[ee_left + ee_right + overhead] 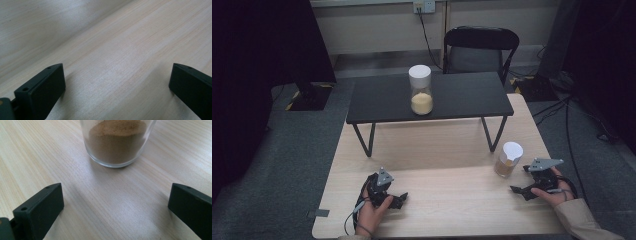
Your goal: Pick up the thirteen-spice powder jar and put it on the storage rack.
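While its jaws stand wide apart over bare wood, the right gripper (523, 189) faces a lidded glass jar (508, 159) of brown powder just ahead of it. Well to its side, the left gripper (398, 200) also gapes, empty. Farther beyond stands a taller jar (421, 90) on a black shelf (462, 97).

A plain lab or test room. Grey carpet (287, 150), dark curtains (257, 45), trailing floor cables (562, 107). A wall socket (424, 6) sits behind an empty black chair (480, 50).
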Motion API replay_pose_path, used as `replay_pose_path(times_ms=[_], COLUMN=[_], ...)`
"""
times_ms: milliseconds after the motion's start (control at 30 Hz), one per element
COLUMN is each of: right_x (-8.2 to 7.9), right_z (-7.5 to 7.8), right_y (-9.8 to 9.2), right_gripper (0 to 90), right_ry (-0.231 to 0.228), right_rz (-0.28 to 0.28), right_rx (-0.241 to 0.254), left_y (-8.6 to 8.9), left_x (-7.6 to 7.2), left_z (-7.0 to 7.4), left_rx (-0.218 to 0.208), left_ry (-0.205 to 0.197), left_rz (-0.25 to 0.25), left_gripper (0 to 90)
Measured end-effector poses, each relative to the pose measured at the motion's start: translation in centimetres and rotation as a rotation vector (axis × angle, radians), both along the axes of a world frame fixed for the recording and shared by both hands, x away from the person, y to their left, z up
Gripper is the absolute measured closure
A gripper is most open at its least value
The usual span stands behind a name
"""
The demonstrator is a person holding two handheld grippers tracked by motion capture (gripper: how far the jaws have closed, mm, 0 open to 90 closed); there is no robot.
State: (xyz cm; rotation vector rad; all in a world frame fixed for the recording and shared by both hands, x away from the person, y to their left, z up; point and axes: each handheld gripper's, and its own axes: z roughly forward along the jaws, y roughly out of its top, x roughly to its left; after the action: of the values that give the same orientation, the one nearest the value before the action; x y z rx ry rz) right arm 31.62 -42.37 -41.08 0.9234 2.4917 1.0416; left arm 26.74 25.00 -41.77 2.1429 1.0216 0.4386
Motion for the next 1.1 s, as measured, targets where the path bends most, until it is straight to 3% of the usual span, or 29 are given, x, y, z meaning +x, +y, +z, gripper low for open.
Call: replay_pose_path(times_ms=[233,500,767,1067,1100], right_x=[0.2,0.4,1.2,2.1,2.2], right_z=[0.6,1.1,1.9,2.0,2.0], right_y=[0.4,0.1,1.2,1.8,1.7], right_gripper=[2.0,1.2,2.3,14.8,20.6], right_ry=[0.002,-0.014,-0.026,-0.06,-0.06], right_rz=[-0.005,-0.041,-0.055,-0.044,-0.032], right_rx=[-0.015,0.069,0.095,0.138,0.145], left_y=[0.0,0.0,0.0,0.0,0.0], left_x=[0.0,0.0,0.0,0.0,0.0], left_z=[0.0,0.0,0.0,0.0,0.0], left_rx=[0.0,-0.001,-0.001,-0.002,-0.003], left_ry=[0.0,0.0,0.0,0.001,0.001], left_rz=[0.0,0.0,0.0,0.001,0.002], left_gripper=[0.0,0.0,0.0,0.0,0.0])
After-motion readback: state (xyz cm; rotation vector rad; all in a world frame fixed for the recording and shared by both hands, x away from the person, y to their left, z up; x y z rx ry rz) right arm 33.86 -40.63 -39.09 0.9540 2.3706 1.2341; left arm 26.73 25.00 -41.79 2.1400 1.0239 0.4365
